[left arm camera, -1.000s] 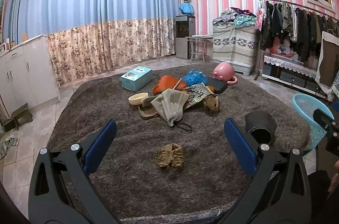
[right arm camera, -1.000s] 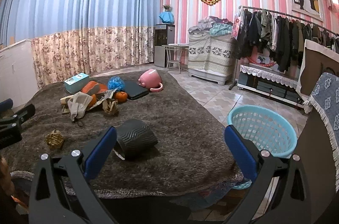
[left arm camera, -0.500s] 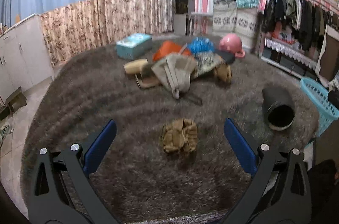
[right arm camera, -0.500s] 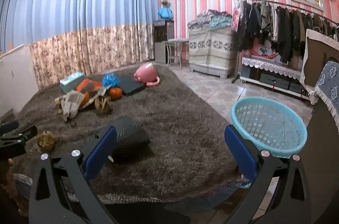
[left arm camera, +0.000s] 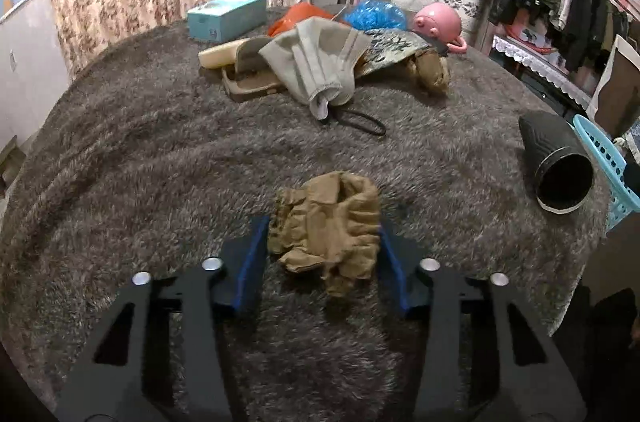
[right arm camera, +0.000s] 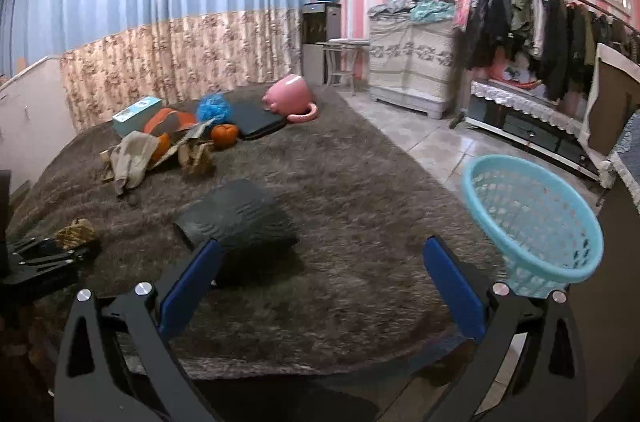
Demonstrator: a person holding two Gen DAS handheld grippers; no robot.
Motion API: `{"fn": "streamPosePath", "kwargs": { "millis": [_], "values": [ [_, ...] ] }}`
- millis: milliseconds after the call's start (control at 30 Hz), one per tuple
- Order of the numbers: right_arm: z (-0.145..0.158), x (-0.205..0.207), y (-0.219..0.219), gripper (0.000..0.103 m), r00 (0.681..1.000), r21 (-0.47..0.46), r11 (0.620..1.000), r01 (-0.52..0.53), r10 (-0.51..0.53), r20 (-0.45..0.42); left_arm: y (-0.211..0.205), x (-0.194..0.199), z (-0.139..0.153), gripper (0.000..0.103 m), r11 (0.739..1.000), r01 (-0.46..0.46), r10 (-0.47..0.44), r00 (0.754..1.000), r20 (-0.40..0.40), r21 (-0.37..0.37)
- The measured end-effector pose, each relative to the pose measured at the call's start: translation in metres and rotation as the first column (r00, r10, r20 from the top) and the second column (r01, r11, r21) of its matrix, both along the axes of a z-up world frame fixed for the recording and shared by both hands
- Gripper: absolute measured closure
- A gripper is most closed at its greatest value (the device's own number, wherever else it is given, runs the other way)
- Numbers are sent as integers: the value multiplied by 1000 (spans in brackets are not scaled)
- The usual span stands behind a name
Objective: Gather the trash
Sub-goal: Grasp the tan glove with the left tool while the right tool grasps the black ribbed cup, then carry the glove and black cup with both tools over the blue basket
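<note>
Item: crumpled brown paper wad (left arm camera: 326, 228), on the grey shag rug (left arm camera: 160, 162), well in front of the clutter pile (left arm camera: 316, 62)
L tool (left arm camera: 323, 242): jaws have just been closing, now set either side of the wad, blue pads against its edges, gripping it
Black ribbed cup (left arm camera: 556, 160): on its side, right of wad, near rug edge
Blue basket (right arm camera: 532, 222): on the floor, off the rug, beyond the cup from the wad
R tool (right arm camera: 316, 286): jaws wide apart, nothing between them, over the rug just by the cup, wad far to its left
</note>
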State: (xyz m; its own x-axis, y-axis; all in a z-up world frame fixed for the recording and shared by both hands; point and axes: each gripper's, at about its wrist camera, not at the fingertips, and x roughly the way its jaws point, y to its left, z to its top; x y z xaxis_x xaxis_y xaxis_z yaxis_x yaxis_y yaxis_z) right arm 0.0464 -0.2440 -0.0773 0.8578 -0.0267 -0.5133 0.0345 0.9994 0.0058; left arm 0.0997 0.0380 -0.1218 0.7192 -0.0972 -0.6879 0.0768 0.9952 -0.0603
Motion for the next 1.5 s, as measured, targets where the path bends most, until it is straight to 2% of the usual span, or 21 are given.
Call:
{"fn": "streamPosePath", "kwargs": {
  "millis": [200,533,667,800,1000,1067,1133,1300,1500],
  "values": [
    [-6,18,20,4,997,12,998,-62,62,-35,5,-4,16,62,1000,16,-15,999,44,-14],
    [-20,60,33,4,985,-51,990,-135,128,-113,31,1,43,62,1000,-28,28,995,101,-6],
    [-24,77,35,4,970,-25,981,-194,188,-154,33,10,43,62,1000,-30,31,995,92,-5],
    [-27,88,33,4,963,35,977,-211,214,-166,30,15,44,61,999,-26,24,995,98,18],
    [-27,88,34,5,960,71,969,-238,246,-132,27,23,40,61,999,-25,21,996,91,40],
    [-24,85,35,14,960,62,967,-249,255,-113,26,26,39,61,999,-27,25,996,81,33],
    [-22,84,34,30,955,78,960,-270,277,-106,24,30,39,61,999,-31,29,996,79,32],
    [-16,78,26,31,962,104,960,-258,266,-63,16,32,44,61,998,-24,19,994,106,50],
    [7,59,-3,31,980,132,971,-198,198,15,-3,37,58,61,999,4,-10,990,137,49]
  ]
}}
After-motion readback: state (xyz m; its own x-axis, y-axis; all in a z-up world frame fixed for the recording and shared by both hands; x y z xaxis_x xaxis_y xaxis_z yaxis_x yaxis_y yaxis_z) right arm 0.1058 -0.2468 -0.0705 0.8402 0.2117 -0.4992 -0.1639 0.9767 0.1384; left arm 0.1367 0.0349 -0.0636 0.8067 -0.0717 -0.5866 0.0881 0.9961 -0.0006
